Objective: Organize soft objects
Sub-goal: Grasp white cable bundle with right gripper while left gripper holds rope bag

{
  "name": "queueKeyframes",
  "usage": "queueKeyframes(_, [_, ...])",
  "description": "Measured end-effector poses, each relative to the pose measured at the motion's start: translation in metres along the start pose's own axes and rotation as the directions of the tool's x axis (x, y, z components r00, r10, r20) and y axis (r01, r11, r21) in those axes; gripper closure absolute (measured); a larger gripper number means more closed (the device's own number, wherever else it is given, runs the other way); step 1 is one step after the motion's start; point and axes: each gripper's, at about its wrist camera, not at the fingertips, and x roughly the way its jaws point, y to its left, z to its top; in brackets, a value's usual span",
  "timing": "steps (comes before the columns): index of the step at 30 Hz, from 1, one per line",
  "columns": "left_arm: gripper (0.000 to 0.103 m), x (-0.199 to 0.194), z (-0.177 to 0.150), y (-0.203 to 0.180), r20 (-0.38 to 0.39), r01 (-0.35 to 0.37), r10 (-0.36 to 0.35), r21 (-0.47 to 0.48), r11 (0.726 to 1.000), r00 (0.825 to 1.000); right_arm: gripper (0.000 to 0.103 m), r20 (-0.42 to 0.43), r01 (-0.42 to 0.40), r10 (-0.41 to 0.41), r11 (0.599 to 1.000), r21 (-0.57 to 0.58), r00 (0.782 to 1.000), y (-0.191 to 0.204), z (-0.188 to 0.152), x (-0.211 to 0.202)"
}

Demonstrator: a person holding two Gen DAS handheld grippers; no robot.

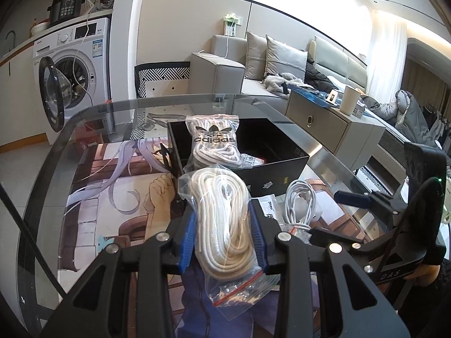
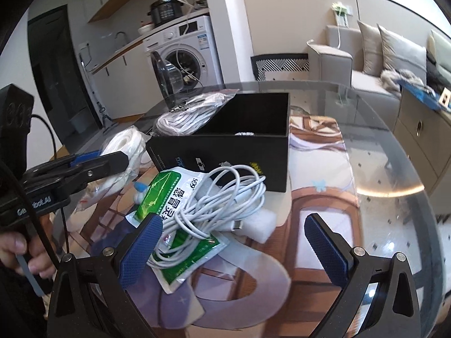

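Clamped between the blue pads of the left tongs [image 1: 222, 236], the zip bag of white cord [image 1: 225, 219] is sitting with its long axis running straight ahead, toward the black box [image 1: 270, 169] lying just beyond. An adidas bag [image 1: 215, 140] is already leaning over the box's near wall, so open room is lying to the right half of the box. Over on the other side, the right tongs [image 2: 234, 248] are standing wide apart, with the white cable bundle [image 2: 222, 197] and green packet [image 2: 180, 242] resting on the glass worktop [image 2: 380, 169] by the left pad, box behind them.
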Motion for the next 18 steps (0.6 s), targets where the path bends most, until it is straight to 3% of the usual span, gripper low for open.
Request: queueKeyframes(18, [0.069,0.000,-0.005,0.010,-0.003,0.006,-0.006,-0.028,1.000,1.000,0.001,-0.060,0.029,-0.024,0.996,0.084,0.998,0.009,-0.007,0.011])
